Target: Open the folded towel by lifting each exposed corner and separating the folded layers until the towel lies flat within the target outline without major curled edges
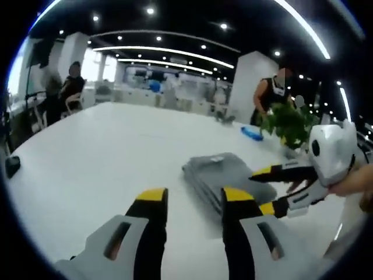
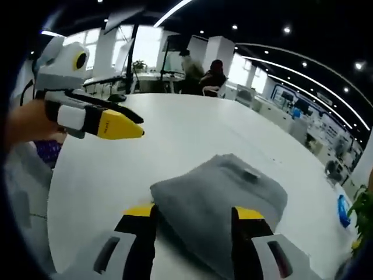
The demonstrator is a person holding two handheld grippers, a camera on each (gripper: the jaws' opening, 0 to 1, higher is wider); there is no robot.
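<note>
A grey folded towel (image 1: 224,174) lies on the white table (image 1: 105,157), a small label on its top layer. My left gripper (image 1: 194,198) is open and hovers short of the towel's near edge, nothing between its yellow-tipped jaws. My right gripper (image 1: 259,191) comes in from the right, open, one jaw over the towel's edge and one beside it. In the right gripper view the towel (image 2: 224,189) runs down between the open jaws of the right gripper (image 2: 193,213). The left gripper (image 2: 137,125) hangs above the table to the left, apart from the towel.
A green plant (image 1: 288,123) and a blue object (image 1: 252,133) stand beyond the towel near the table's far edge. A small black object (image 1: 11,166) lies at the left edge. People sit and stand around the room's back. A hand (image 2: 23,125) holds the left gripper.
</note>
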